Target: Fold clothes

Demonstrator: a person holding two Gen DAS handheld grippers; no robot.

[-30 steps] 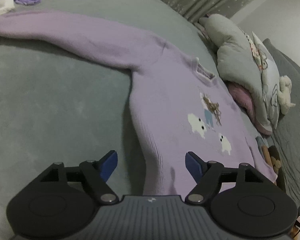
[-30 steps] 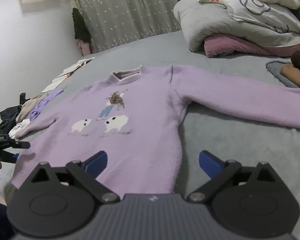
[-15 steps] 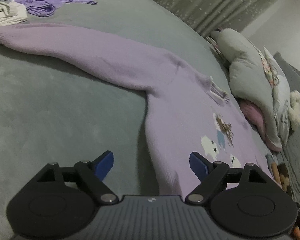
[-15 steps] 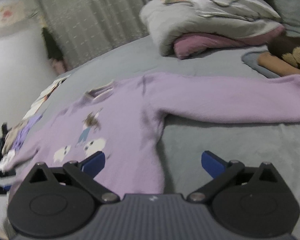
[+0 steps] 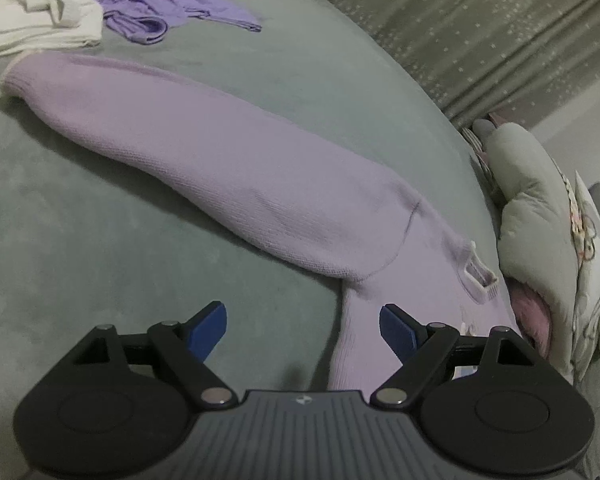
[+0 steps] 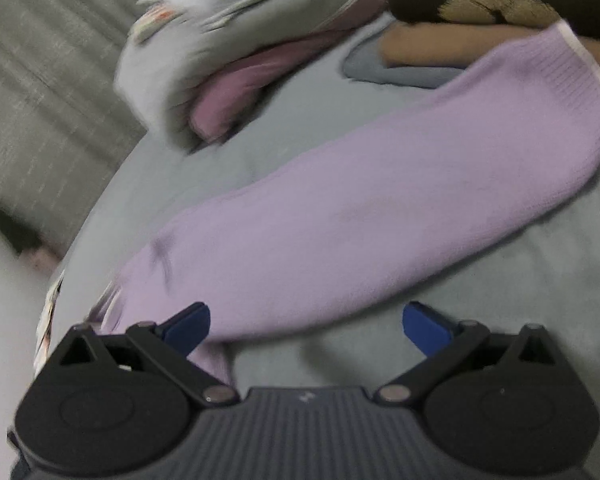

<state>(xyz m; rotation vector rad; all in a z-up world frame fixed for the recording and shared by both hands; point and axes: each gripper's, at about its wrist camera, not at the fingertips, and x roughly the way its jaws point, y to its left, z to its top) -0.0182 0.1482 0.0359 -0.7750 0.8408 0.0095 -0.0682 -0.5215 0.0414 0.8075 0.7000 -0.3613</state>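
Observation:
A lilac knit sweater lies flat on the grey bed. In the left wrist view its one sleeve stretches up-left to a cuff, and the neckline sits at the right. My left gripper is open and empty, low over the bed near the armpit. In the blurred right wrist view the other sleeve runs up-right to its cuff. My right gripper is open and empty above the sleeve's shoulder end.
A white garment and a purple garment lie beyond the left cuff. Grey and pink pillows are piled at the right, also in the right wrist view. A brown plush toy lies by the right cuff.
Both grippers have swung outward from the sweater's body, the left toward the left sleeve, the right toward the right sleeve. Both stay open.

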